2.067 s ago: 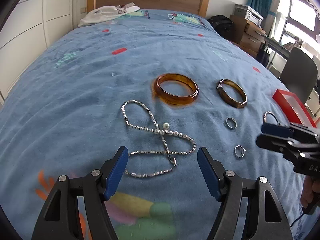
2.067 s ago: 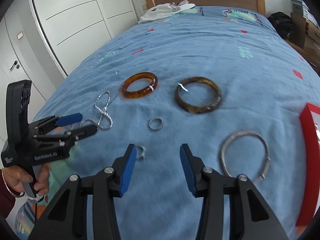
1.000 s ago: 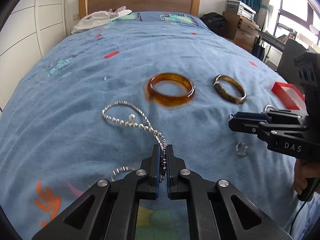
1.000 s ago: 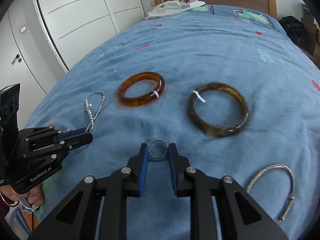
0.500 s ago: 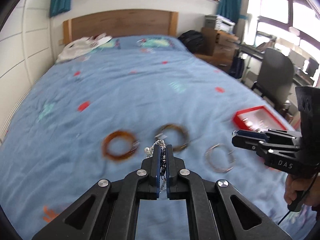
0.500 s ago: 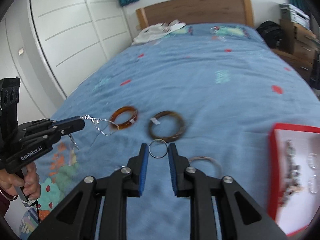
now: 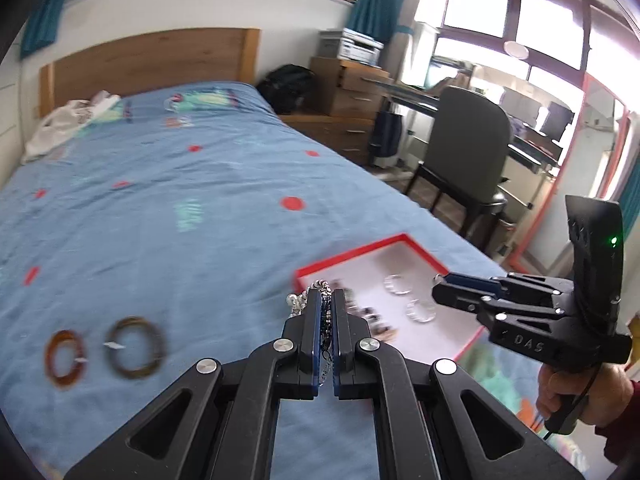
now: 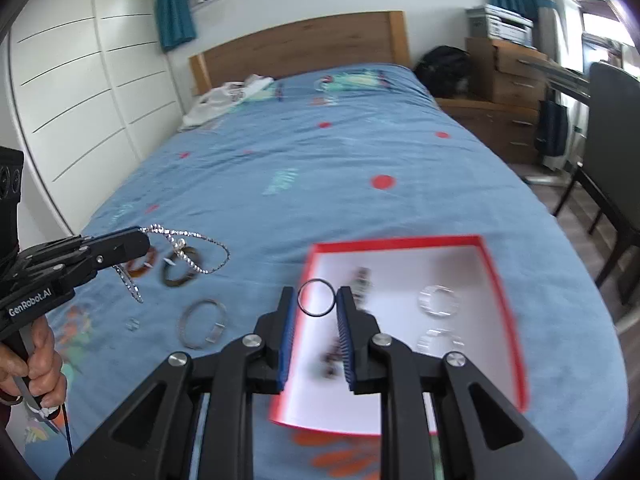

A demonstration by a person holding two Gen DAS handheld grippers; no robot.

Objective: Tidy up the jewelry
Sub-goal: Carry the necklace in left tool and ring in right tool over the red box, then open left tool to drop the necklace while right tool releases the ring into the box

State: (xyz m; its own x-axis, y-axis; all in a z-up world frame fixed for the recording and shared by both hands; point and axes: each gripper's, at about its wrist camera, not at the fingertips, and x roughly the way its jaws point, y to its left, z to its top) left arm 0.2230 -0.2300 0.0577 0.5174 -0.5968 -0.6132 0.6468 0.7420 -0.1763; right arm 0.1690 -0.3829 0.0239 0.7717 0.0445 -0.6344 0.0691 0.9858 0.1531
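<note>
So right now both grippers are up off the bed (image 8: pixel 400 152) with something in each. Left gripper (image 7: pixel 327 312) has its jaws pressed together on the silver beaded necklace (image 8: pixel 188 248), which dangles in loops from the tips above the blue bedspread. Right gripper (image 8: pixel 316 304) is pinching a thin dark ring (image 8: pixel 316 297) between its blue pads (image 8: pixel 343 332), held up over the near-left part of the red box (image 8: pixel 500 280). That box sits by the right edge of the bed and has a few small clear rings (image 8: pixel 438 300) plus some darker bits I can't make out (blurry). Down on the bedspread, left of the box: an amber bangle (image 7: pixel 64 358), a darker brown bangle (image 7: pixel 134 347) just beside it, and a silver bangle (image 8: pixel 202 323) nearer the foot.
</note>
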